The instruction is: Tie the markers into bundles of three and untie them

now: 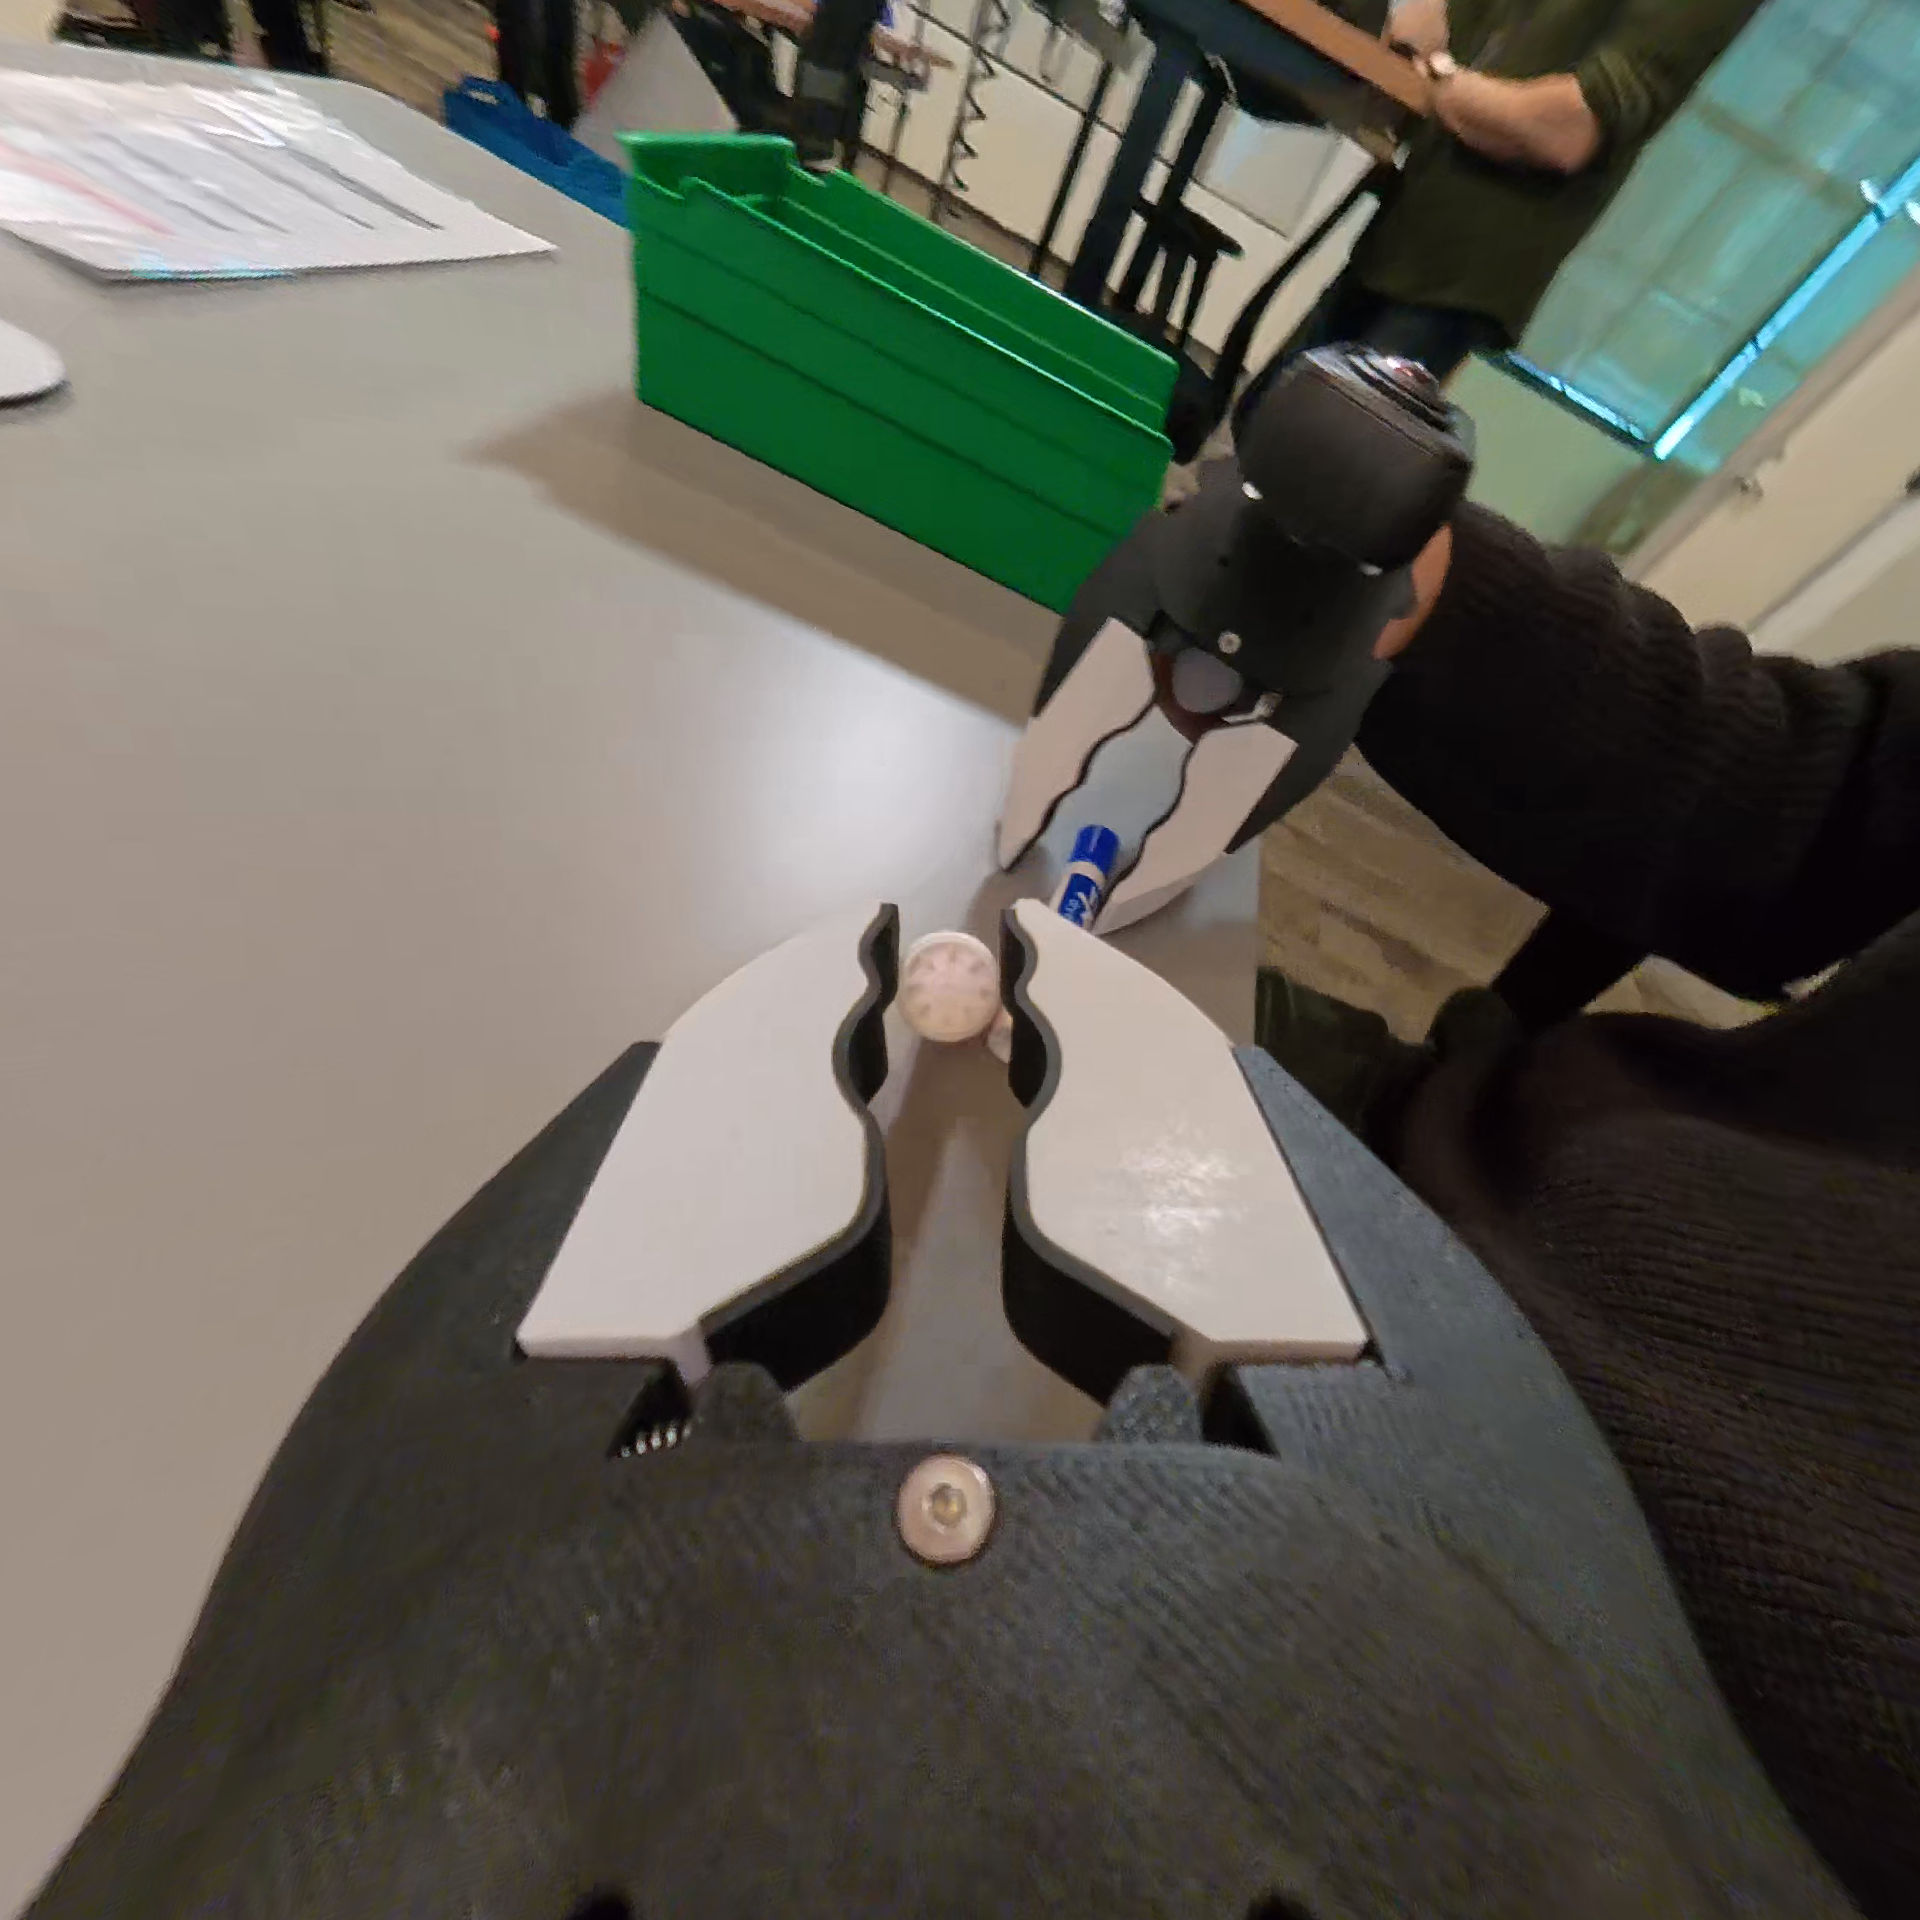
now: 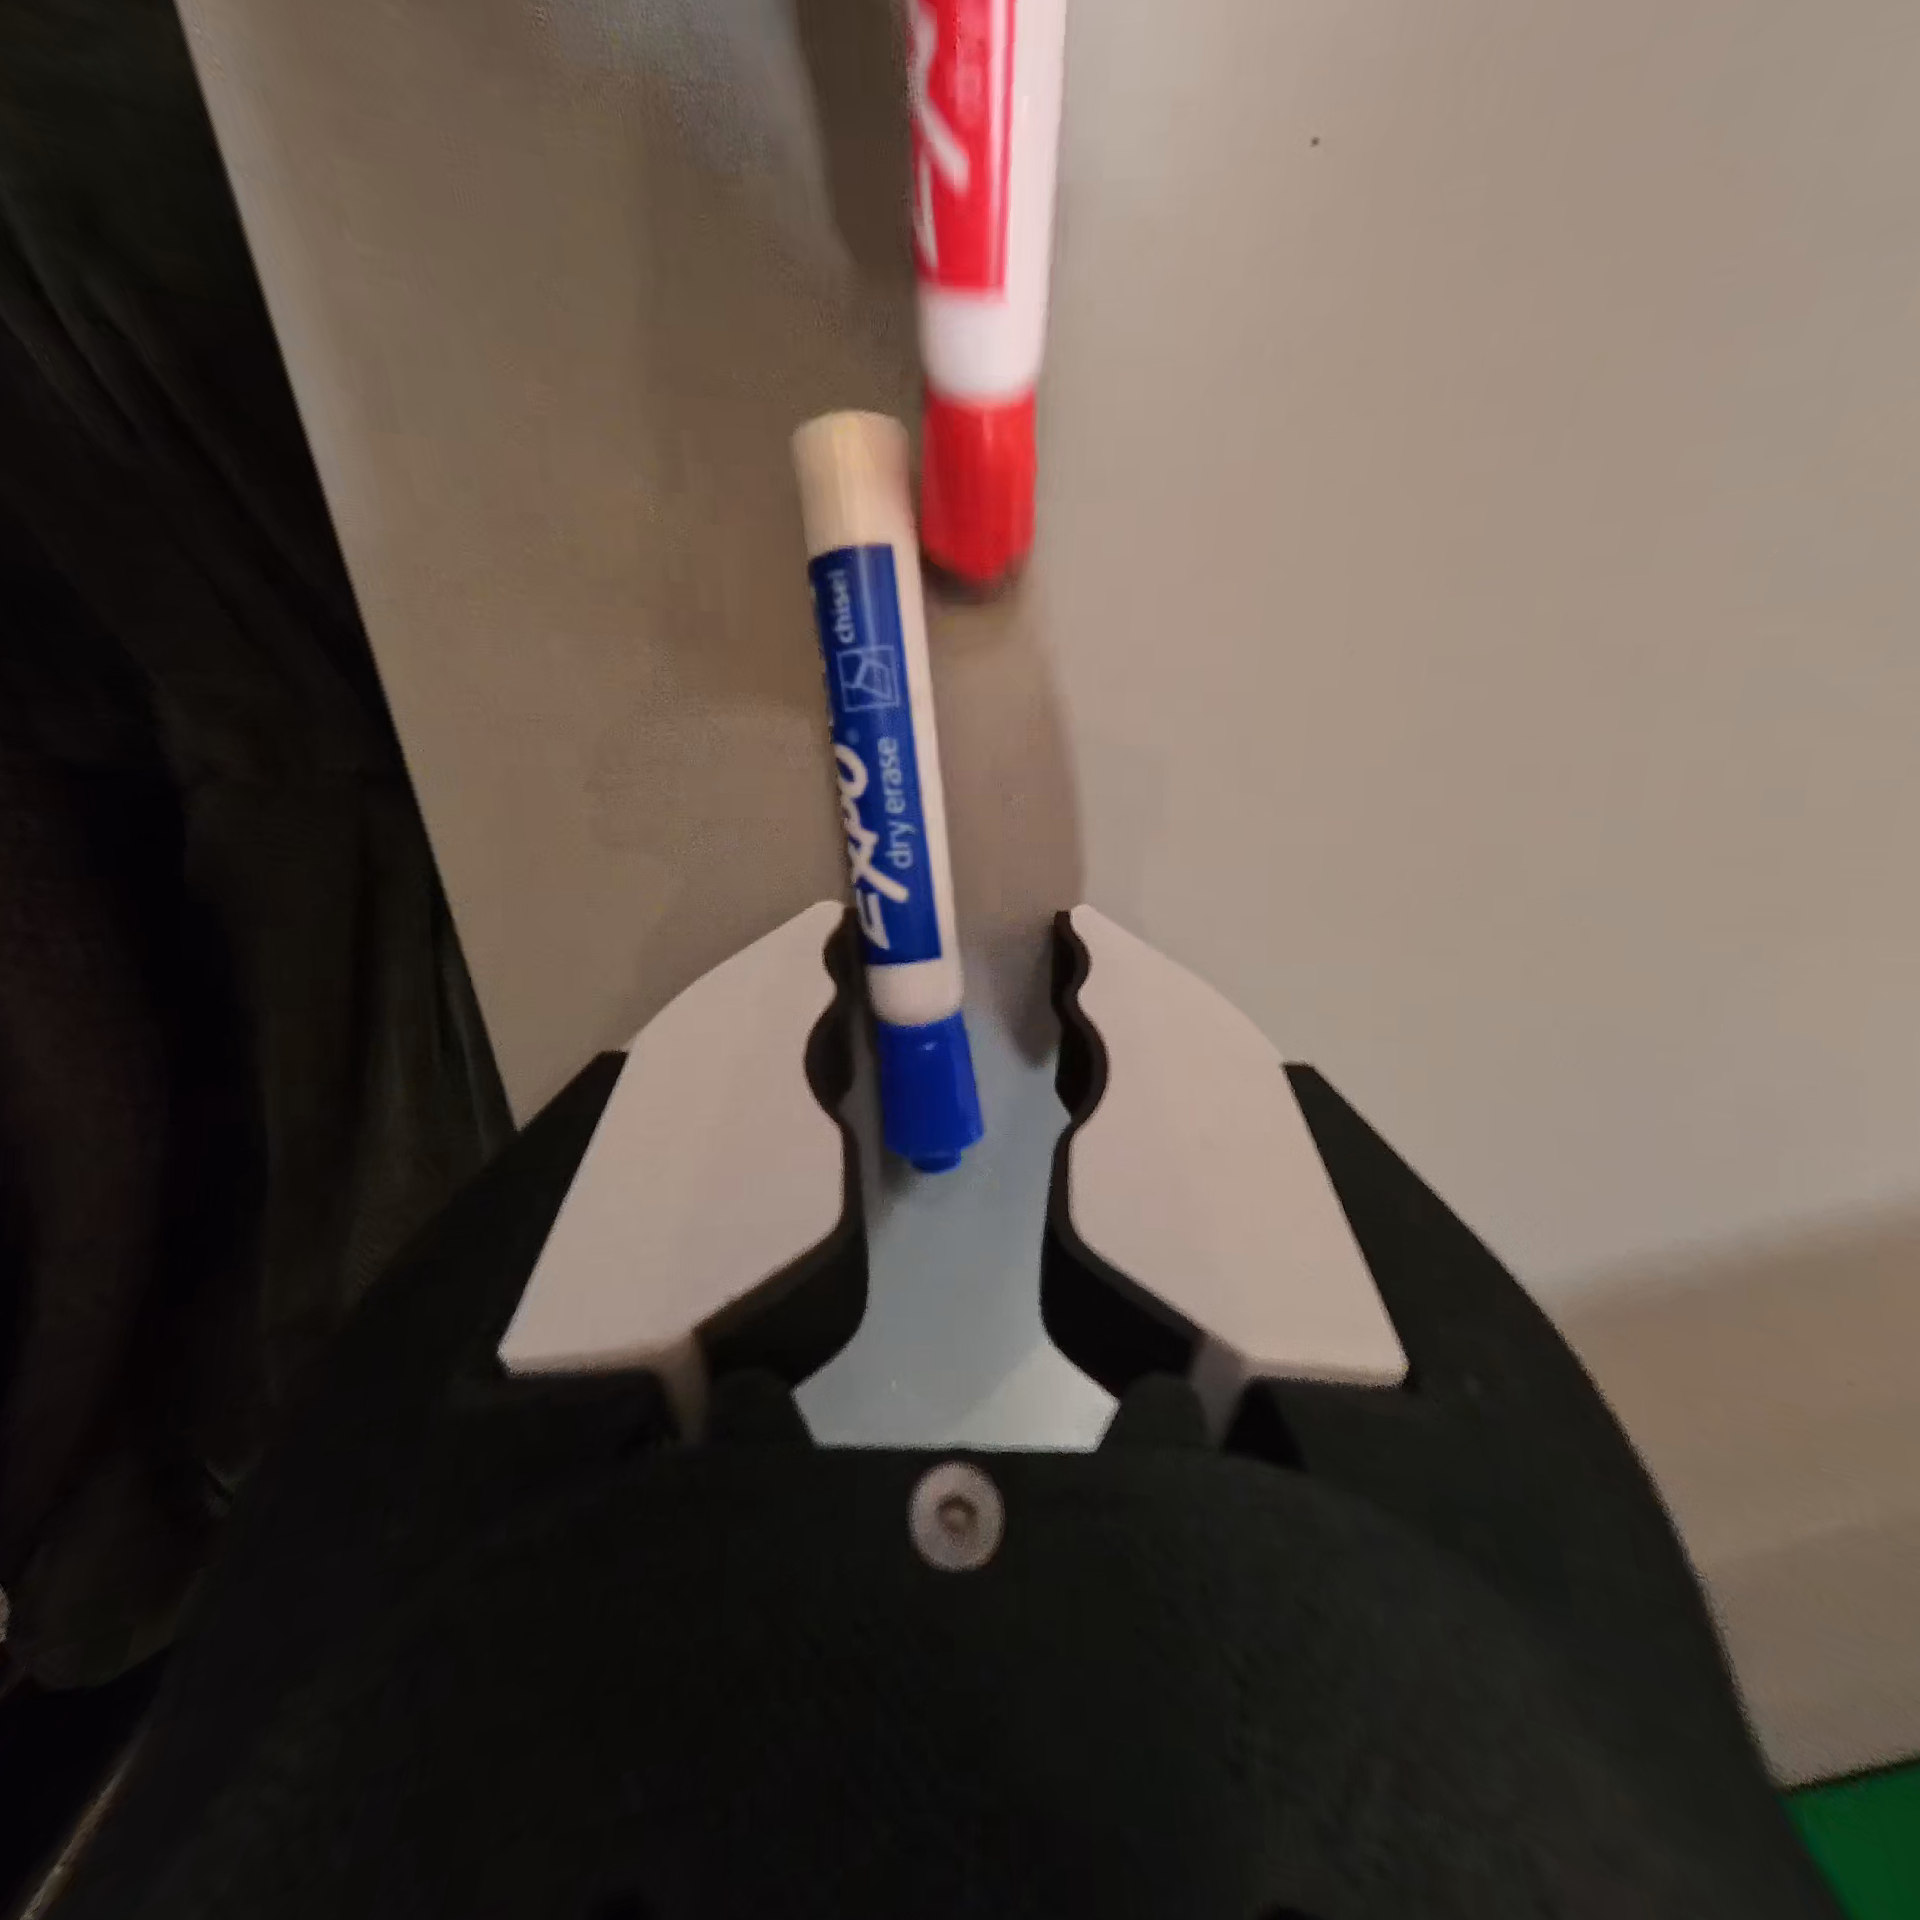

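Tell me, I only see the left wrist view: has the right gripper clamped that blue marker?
Observer: No. The right gripper has its fingers open; the blue marker lies with its capped end loose between them.
Operator: Is a band on it?
Observer: None shows on its barrel.
Operator: Any other colour nearby?
Observer: A red marker lies on the table just past the blue one, cap toward the right gripper.

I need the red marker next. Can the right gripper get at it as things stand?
Probably not yet: the right gripper is open, but the blue marker lies between its fingers, and the red marker lies beyond.
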Available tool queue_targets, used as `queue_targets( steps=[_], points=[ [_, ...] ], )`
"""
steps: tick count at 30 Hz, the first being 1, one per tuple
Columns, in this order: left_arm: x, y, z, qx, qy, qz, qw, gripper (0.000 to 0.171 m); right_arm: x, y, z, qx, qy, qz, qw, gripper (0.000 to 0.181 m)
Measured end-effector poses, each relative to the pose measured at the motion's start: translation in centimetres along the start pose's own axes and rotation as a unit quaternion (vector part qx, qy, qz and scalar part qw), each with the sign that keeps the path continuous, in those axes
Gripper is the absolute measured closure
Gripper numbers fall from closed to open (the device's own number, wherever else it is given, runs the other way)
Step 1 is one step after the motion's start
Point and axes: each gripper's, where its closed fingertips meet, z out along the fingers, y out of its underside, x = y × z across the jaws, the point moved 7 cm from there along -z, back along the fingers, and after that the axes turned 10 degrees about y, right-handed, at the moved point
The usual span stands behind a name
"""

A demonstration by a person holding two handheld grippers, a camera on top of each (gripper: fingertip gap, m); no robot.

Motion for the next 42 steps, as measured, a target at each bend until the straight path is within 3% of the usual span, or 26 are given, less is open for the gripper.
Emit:
queue_targets(
  steps=[3,6,8,13,17,21,24,29,31,38,42],
  points=[
    [-1.7,0.4,-1.0,0.007,-0.043,-0.037,0.998,0.153,0.5,0.2,0.0,0.003,0.012,0.006,1.000,0.153],
    [-3.1,1.6,-1.0,-0.031,-0.081,-0.077,0.993,0.153,0.8,0.3,0.0,0.004,0.021,0.007,1.000,0.162],
    [-3.7,2.3,-0.9,-0.055,-0.107,-0.089,0.989,0.171,0.8,0.4,0.0,0.005,0.021,0.005,1.000,0.162],
    [-4.0,3.7,-0.2,-0.106,-0.108,-0.126,0.980,0.157,0.7,0.4,0.0,0.007,0.017,0.005,1.000,0.162],
    [-3.8,3.4,0.1,-0.127,-0.151,-0.067,0.978,0.136,0.8,0.3,-0.1,0.011,0.020,0.000,1.000,0.163],
    [-1.1,3.2,2.1,-0.164,-0.116,0.047,0.978,0.126,0.7,-0.5,-0.6,0.045,0.013,0.006,0.999,0.163],
    [0.5,4.4,4.3,-0.212,-0.079,0.068,0.972,0.121,0.3,-1.3,-1.0,0.068,0.008,0.002,0.998,0.163],
    [1.0,5.4,6.4,-0.262,-0.083,0.075,0.959,0.124,-0.7,-2.0,-0.7,0.067,-0.002,-0.017,0.998,0.163],
    [1.1,5.5,6.5,-0.266,-0.081,0.078,0.957,0.145,-0.8,-2.2,-0.6,0.071,-0.002,-0.021,0.997,0.164],
    [1.3,4.7,5.9,-0.235,-0.048,0.076,0.968,0.149,-0.3,-2.1,-1.0,0.093,-0.002,-0.002,0.996,0.163],
    [2.0,3.9,5.8,-0.224,-0.045,0.103,0.968,0.152,-0.4,-1.9,-0.4,0.074,0.023,-0.023,0.997,0.146]
  ],
)
